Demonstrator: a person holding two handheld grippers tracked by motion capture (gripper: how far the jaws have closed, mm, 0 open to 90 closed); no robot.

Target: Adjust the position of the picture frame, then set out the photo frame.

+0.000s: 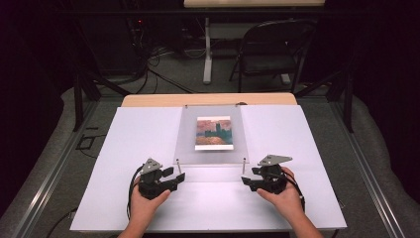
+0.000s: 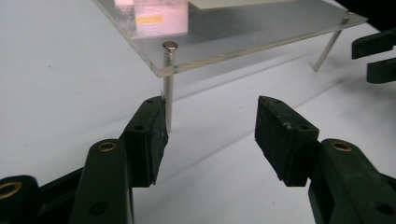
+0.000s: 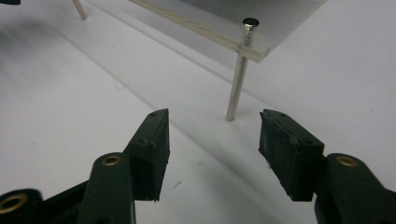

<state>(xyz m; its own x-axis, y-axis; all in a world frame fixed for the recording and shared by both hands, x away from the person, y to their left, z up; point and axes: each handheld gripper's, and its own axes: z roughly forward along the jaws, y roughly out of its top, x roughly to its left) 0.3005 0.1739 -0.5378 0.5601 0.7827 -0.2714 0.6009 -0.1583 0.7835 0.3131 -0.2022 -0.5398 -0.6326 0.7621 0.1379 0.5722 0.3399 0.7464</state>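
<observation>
A clear acrylic plate [image 1: 185,144] stands on thin metal legs in the middle of the white board [image 1: 124,163]. A small painted picture [image 1: 214,131] lies on it. My left gripper [image 1: 176,174] is open just before the plate's near left leg [image 2: 168,88], with nothing between its jaws [image 2: 211,105]. My right gripper [image 1: 246,181] is open just before the near right leg [image 3: 237,79], also empty [image 3: 214,116]. In the left gripper view the plate [image 2: 243,32] and the picture [image 2: 159,16] show above, and the right gripper [image 2: 378,56] is at the far right.
The white board covers a wooden table [image 1: 208,99]. Behind it on the floor stand a black folding chair [image 1: 275,49] and another table's leg [image 1: 207,49], with cables [image 1: 158,69] around. Metal rails run along both sides.
</observation>
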